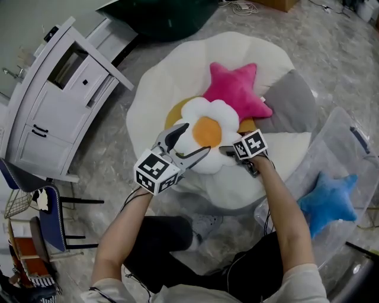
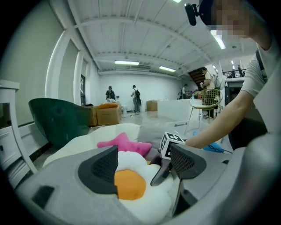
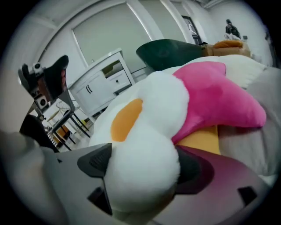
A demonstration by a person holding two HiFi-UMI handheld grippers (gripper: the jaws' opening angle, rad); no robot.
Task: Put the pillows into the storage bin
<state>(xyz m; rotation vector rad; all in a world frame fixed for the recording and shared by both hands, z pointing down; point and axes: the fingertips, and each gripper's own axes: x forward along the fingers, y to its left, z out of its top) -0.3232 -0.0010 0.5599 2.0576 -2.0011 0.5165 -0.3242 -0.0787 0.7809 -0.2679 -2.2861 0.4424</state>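
Note:
A white flower pillow (image 1: 204,133) with an orange centre lies on a big white round cushion (image 1: 160,83). A pink star pillow (image 1: 234,89) lies just behind it. My left gripper (image 1: 197,137) is open, its jaws straddling the flower's near left edge (image 2: 131,184). My right gripper (image 1: 234,157) is at the flower's right side. One plump white petal (image 3: 140,162) fills the gap between its pads and looks unsquashed. The clear storage bin (image 1: 349,148) stands on the floor at right with a blue star pillow (image 1: 325,201) inside.
A grey pillow (image 1: 293,103) and a flat orange pillow (image 1: 174,115) also lie on the cushion. A white cabinet (image 1: 59,100) stands at left, a dark green beanbag (image 1: 160,15) behind, a chair (image 1: 47,219) at lower left. My legs are below the cushion.

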